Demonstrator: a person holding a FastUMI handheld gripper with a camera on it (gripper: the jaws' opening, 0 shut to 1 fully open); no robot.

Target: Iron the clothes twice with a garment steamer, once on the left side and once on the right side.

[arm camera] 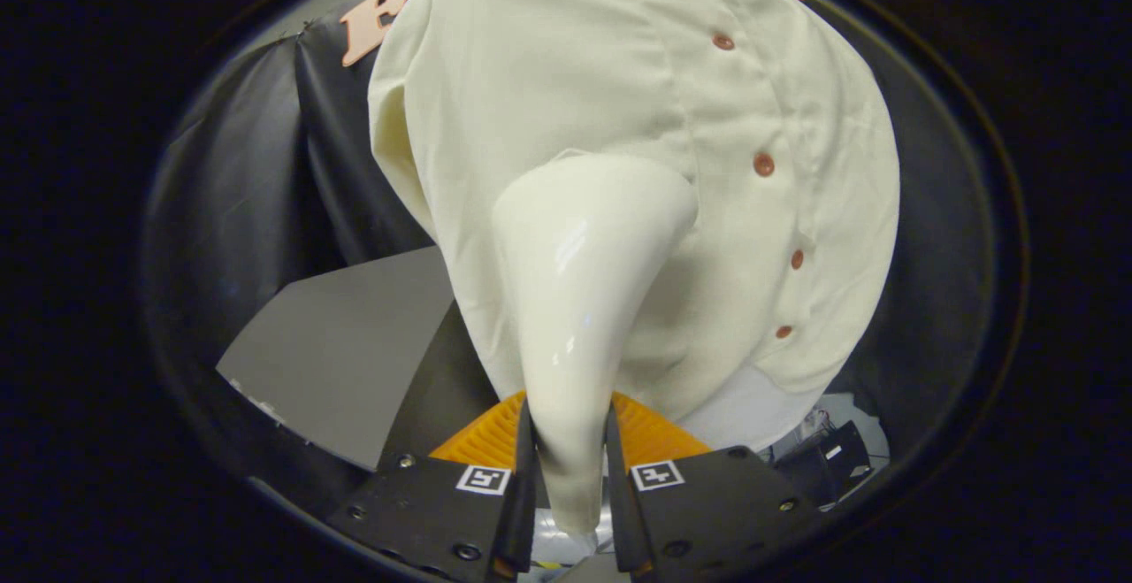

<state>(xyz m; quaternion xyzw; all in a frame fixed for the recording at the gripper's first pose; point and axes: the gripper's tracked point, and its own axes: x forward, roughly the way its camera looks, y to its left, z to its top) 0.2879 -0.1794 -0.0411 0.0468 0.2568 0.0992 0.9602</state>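
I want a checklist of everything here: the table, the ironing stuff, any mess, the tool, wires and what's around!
Surface: grey board below the shirt, left of the fingers.
Job's things: cream shirt with a row of brown buttons hangs ahead; steamer has its head against the shirt front, left of the buttons.
Clutter: orange ridged thing behind the fingers; dark bits low on the right, too small to tell.
Tool: both fingers press on the steamer's handle.
Cables: nothing seen.
Surroundings: black cloth wall behind the shirt.
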